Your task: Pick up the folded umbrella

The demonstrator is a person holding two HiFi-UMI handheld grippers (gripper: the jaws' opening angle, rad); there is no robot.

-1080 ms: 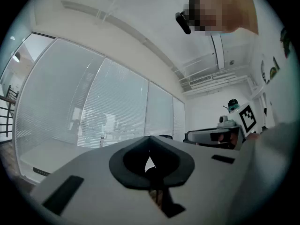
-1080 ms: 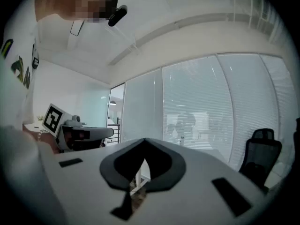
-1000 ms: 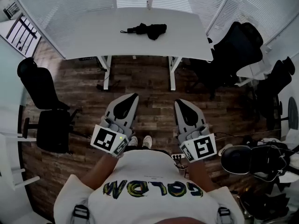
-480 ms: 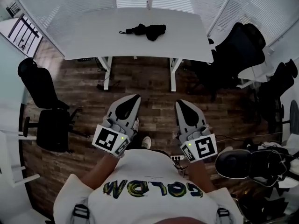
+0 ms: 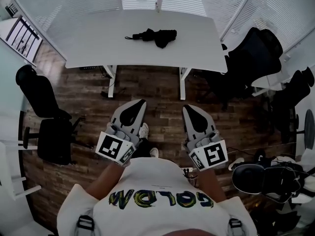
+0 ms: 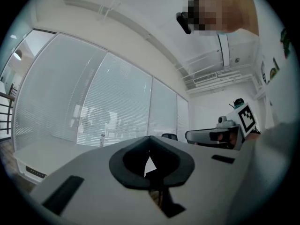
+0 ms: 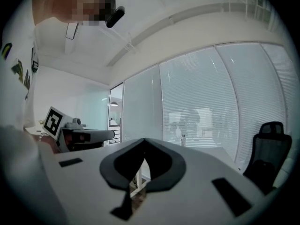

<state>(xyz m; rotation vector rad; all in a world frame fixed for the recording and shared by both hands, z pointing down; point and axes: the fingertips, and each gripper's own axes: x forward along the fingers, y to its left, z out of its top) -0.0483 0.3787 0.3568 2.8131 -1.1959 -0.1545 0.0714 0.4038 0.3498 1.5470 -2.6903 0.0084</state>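
Observation:
The folded black umbrella (image 5: 155, 35) lies on the white table (image 5: 93, 43), a little right of its middle, with its handle toward the left. My left gripper (image 5: 140, 103) and right gripper (image 5: 189, 108) are held level side by side over the wooden floor, well short of the table. Both point toward it with their jaws shut and nothing between them. In the left gripper view the jaw tips (image 6: 150, 138) meet, and the table edge shows beyond them. The right gripper view also shows its jaw tips (image 7: 144, 140) closed. The umbrella shows in neither gripper view.
A small bottle (image 5: 158, 1) stands at the table's far edge by the blinds. Black office chairs stand at the left (image 5: 42, 95) and right (image 5: 253, 53). A black helmet-like object (image 5: 251, 173) lies on the floor at my right. The table's white legs (image 5: 182, 80) stand ahead.
The table and umbrella have shifted slightly down in the head view as the person stepped toward them. Both grippers kept their pose and stayed shut.

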